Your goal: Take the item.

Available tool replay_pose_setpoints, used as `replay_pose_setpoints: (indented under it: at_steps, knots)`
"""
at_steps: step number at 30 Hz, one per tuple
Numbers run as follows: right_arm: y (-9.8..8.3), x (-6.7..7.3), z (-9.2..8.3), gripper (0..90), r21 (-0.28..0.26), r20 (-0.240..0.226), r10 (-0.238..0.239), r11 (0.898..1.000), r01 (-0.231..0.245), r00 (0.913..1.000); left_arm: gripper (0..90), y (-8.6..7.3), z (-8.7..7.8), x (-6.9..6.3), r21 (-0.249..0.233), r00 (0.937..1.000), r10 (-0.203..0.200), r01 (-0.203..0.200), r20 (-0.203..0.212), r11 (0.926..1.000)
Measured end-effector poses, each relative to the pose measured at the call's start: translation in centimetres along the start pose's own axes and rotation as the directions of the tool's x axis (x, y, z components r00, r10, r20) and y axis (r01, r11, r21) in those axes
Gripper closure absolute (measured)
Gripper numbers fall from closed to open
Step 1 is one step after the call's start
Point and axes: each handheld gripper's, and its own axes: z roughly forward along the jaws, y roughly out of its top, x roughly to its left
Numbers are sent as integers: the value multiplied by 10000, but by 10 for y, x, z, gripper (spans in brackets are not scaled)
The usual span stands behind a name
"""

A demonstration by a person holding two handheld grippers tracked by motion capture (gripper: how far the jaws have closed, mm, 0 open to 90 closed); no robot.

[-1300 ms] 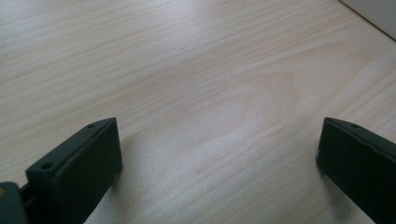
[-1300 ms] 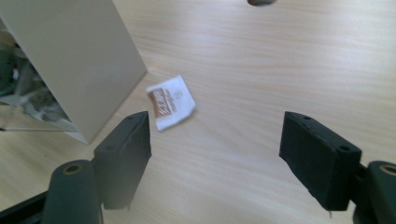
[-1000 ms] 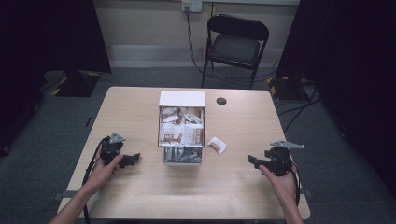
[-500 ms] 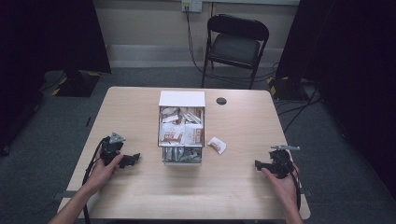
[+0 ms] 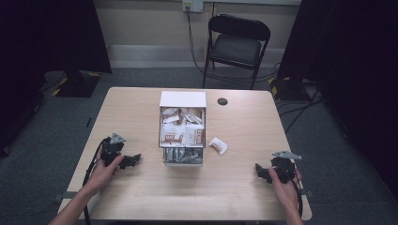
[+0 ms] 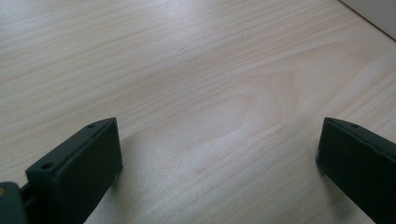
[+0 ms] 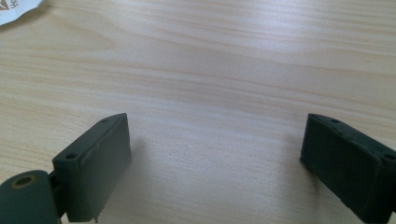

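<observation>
A white open box (image 5: 183, 100) full of small snack packets (image 5: 180, 131) stands at the middle of the wooden table (image 5: 141, 197). One loose white packet (image 5: 218, 145) lies just right of the box, and its corner (image 7: 14, 8) shows in the right gripper view. My left gripper (image 5: 133, 159) rests on the table left of the box, open, with bare wood between its jaws (image 6: 219, 149). Near the table's right front edge my right gripper (image 5: 259, 171) sits low, also open over bare wood (image 7: 215, 149).
A small black round disc (image 5: 222, 101) lies on the table behind the box. A black folding chair (image 5: 238, 44) stands beyond the far edge. Dark curtains flank the room, and cables run over the floor at the right.
My right gripper has moved down and toward the person, settling lower near the front right edge. The left gripper and the packets have stayed put.
</observation>
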Motion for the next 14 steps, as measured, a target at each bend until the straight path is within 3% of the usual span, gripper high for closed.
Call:
replay_pose_setpoints:
  at_steps: [14]
  knots:
    - [-2,2,-1,73,-108,256,184,9998,-181,9995,0,0,0,0,2,10000,0,0,1,10000]
